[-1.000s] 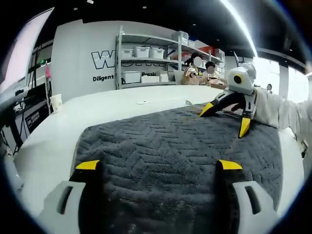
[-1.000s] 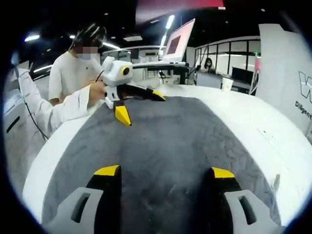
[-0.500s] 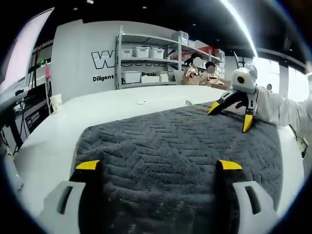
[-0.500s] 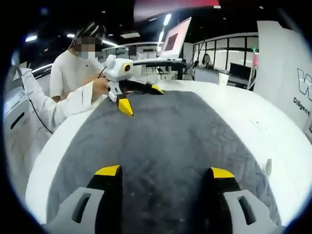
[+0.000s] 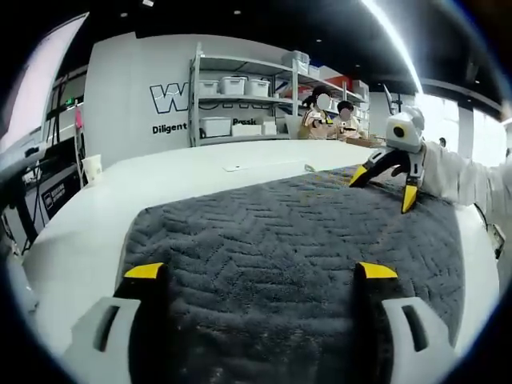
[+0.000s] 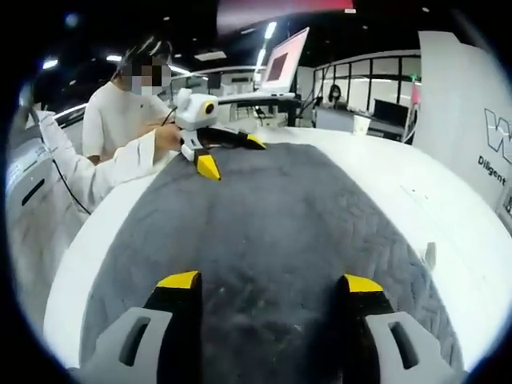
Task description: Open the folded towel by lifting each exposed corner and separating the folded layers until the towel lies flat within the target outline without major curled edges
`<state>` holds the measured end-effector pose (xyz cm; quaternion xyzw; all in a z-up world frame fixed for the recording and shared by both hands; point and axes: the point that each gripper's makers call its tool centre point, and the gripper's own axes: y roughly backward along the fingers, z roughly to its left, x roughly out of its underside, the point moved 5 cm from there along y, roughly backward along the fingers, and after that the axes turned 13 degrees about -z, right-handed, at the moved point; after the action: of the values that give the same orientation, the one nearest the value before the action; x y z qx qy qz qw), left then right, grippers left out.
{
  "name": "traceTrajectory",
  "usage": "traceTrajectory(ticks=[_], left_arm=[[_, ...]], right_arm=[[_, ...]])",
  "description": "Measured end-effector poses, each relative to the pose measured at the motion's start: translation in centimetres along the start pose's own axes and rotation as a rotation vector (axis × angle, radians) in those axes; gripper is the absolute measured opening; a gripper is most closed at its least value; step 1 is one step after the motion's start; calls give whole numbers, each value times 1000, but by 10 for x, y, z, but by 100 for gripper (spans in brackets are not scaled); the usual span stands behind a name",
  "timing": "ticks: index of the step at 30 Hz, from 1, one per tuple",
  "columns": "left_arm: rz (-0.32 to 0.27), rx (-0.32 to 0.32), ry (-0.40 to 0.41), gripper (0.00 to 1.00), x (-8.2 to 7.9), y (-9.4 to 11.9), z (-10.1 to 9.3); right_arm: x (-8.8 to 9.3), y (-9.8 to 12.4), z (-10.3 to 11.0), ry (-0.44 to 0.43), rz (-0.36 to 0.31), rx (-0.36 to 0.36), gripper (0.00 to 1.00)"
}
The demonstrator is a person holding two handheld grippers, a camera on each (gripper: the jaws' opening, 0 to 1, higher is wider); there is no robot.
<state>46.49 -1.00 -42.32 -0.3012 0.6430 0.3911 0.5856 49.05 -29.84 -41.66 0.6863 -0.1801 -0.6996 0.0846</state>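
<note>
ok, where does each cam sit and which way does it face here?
Left gripper view: rides the left gripper, low over the grey towel, facing shelves; the right gripper and a white sleeve show.
Right gripper view: rides the right gripper, facing back along the towel toward the left gripper and the person.
Shared: towel, white table, both grippers.

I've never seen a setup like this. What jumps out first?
A big dark grey towel with a zigzag weave lies spread over a white table. Two yellow-tipped grippers, both open, face each other across it: the left gripper at one end, the right gripper at the other.
</note>
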Motion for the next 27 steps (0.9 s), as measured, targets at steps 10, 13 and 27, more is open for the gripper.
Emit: traceTrajectory(ticks=[10,13,27], left_arm=[[-1,-1,0,95,0,0,-1],[0,0,0,95,0,0,-1],[0,0,0,95,0,0,0]], right_arm=[[6,15,1,-1,4,17,67],[7,19,1,-3,9,21,67],[18,46,2,-11,8,43,64]])
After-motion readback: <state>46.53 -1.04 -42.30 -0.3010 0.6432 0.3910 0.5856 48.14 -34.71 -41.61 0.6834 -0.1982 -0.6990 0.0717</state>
